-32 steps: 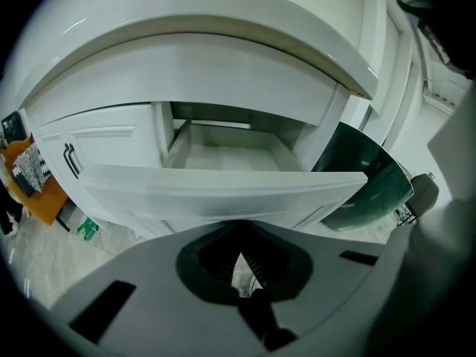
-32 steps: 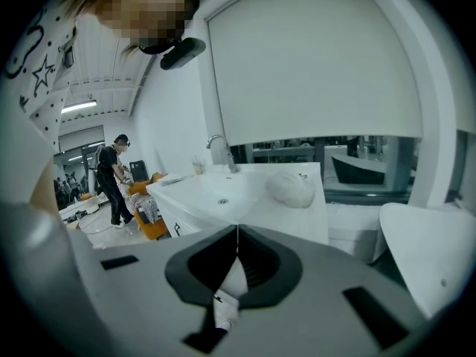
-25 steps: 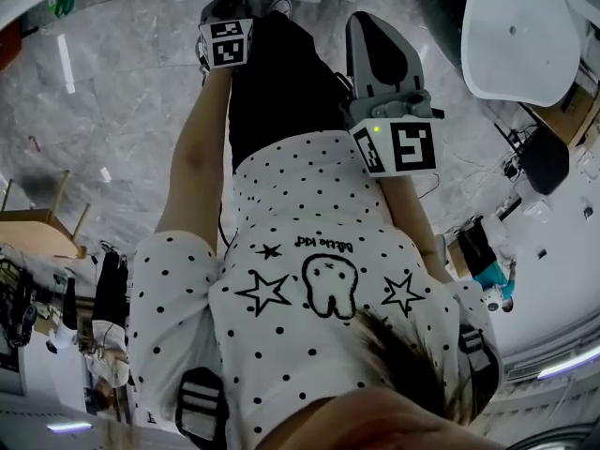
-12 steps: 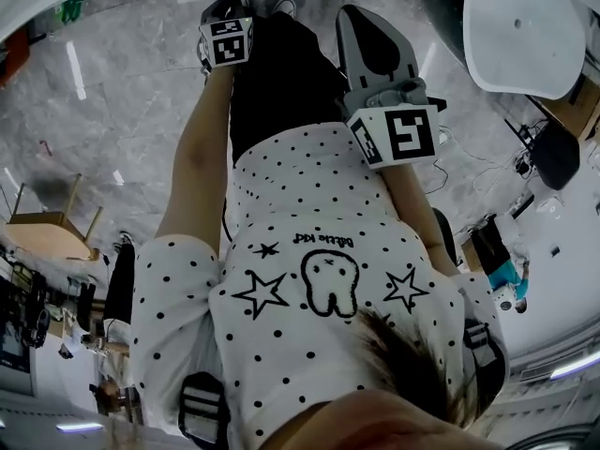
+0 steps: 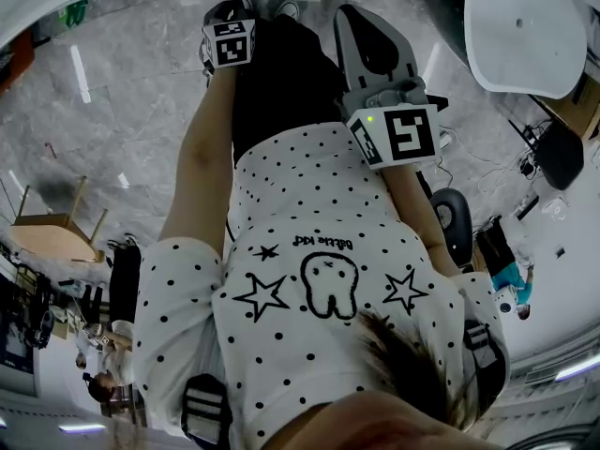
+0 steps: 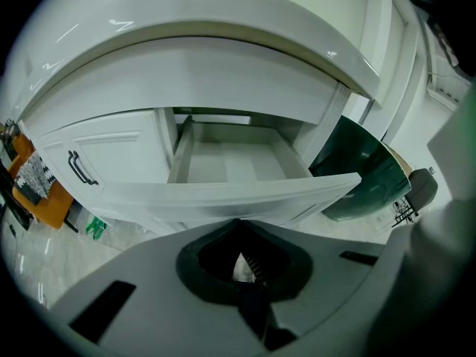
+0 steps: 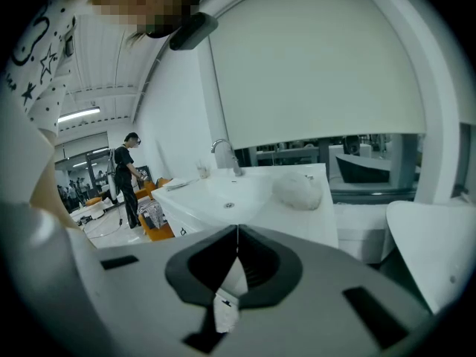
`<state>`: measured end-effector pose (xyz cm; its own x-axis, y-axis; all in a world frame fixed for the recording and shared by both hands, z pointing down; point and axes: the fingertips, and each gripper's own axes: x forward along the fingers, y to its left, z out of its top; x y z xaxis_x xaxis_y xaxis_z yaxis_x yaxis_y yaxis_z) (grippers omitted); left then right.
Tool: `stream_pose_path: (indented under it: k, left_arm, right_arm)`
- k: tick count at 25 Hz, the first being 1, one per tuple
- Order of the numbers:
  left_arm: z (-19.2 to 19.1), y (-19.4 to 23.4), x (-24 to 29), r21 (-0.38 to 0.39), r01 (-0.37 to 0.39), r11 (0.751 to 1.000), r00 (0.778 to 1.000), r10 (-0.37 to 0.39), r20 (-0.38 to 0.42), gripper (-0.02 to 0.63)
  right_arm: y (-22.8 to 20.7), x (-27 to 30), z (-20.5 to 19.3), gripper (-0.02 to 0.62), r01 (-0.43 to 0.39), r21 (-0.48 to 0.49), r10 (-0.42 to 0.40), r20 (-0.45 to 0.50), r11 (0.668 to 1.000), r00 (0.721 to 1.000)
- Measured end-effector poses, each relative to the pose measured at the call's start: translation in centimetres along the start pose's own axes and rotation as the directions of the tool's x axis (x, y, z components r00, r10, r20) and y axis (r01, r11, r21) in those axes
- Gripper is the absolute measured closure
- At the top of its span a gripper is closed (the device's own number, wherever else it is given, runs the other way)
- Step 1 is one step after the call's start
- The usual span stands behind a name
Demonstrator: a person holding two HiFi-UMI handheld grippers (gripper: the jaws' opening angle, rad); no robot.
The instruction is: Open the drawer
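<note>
The white drawer (image 6: 230, 192) under a white counter stands pulled out, and its inside (image 6: 227, 158) holds nothing. My left gripper (image 6: 238, 222) hangs just in front of the drawer's front panel, pointing down at it, jaws shut on nothing. In the head view its marker cube (image 5: 230, 43) shows at the top left, beside my dark trousers. My right gripper (image 7: 236, 230) is held up away from the drawer and looks across a washbasin counter, jaws shut and empty. The right gripper (image 5: 356, 15) also shows at the top middle of the head view.
A cabinet door with a black handle (image 6: 82, 168) is left of the drawer. A dark green glass piece (image 6: 364, 177) stands to its right. The right gripper view shows a basin (image 7: 223, 192), tap (image 7: 223, 149), white lump (image 7: 297, 188) and a distant person (image 7: 126, 177). A wooden stool (image 5: 52, 232) stands on the floor.
The head view has shifted a little. Both grippers keep their places and stay shut.
</note>
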<state>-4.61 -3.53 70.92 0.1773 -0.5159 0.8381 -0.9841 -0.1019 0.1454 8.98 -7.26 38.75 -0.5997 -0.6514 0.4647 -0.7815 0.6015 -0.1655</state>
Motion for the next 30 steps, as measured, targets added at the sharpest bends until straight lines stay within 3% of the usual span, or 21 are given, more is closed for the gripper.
stream_pose_path:
  k: [30]
  left_arm:
    - [1.8,-0.7,-3.9,-0.007,-0.012,1.0,0.999,0.013,0.036,0.601]
  right_arm:
    - [-0.9,-2.7,0.4,0.581,0.044,0.014,-0.044,0.05,0.999,0.998]
